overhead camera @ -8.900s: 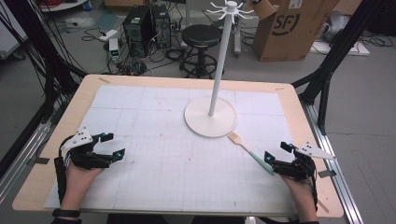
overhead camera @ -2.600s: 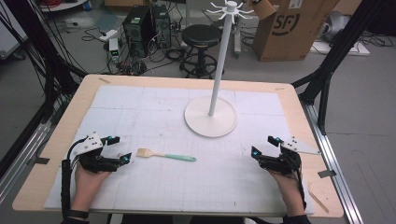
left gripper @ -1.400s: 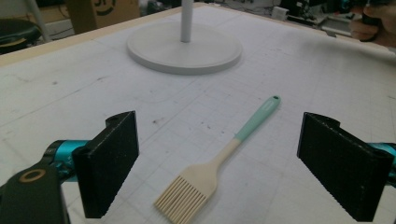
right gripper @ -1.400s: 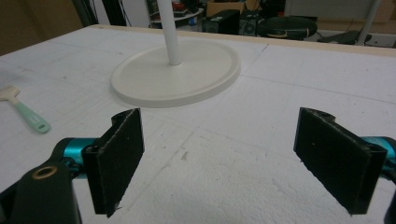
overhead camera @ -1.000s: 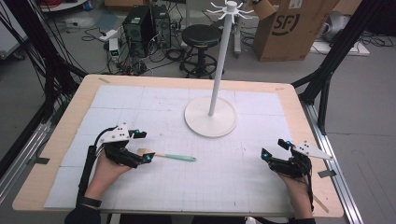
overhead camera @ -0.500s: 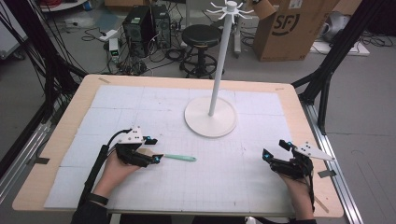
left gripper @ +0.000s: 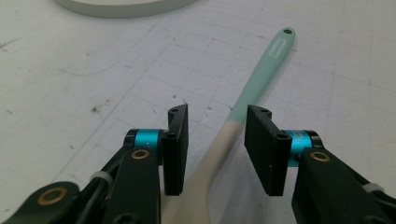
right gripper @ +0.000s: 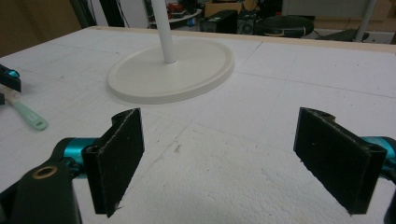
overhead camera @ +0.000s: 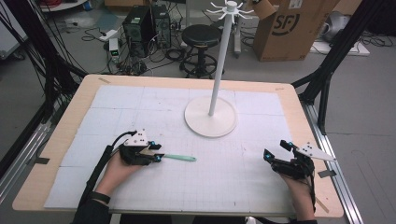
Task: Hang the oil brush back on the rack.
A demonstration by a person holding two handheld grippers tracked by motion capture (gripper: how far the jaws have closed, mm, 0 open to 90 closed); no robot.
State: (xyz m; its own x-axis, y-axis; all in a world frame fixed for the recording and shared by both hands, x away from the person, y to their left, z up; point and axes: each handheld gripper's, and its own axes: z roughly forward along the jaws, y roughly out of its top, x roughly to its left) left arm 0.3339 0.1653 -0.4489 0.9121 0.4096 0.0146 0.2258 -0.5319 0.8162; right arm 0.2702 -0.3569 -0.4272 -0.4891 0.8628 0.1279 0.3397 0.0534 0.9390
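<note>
A spatula (overhead camera: pixel 180 158) with a mint green handle and a cream head lies flat on the white mat, left of centre. My left gripper (overhead camera: pixel 156 156) is low over its head end. In the left gripper view the spatula's neck (left gripper: pixel 233 126) runs between the jaws of the left gripper (left gripper: pixel 216 116), which have just been closing. It lies close to the right pad (left gripper: pixel 261 149), and a gap remains at the other pad. My right gripper (overhead camera: pixel 275 149) rests at the right, its jaws wide apart with nothing between them, as the right gripper view (right gripper: pixel 217 135) shows.
A white stand with a round base (overhead camera: pixel 210 122) and a tall pole (overhead camera: pixel 222 56) topped with hooks stands at the middle back of the mat. Its base (right gripper: pixel 173 74) lies ahead of the right gripper. Wooden table edges frame the mat.
My left gripper has moved right and down onto the spatula's head end, and its jaws have narrowed around the neck. The right gripper has stayed put.
</note>
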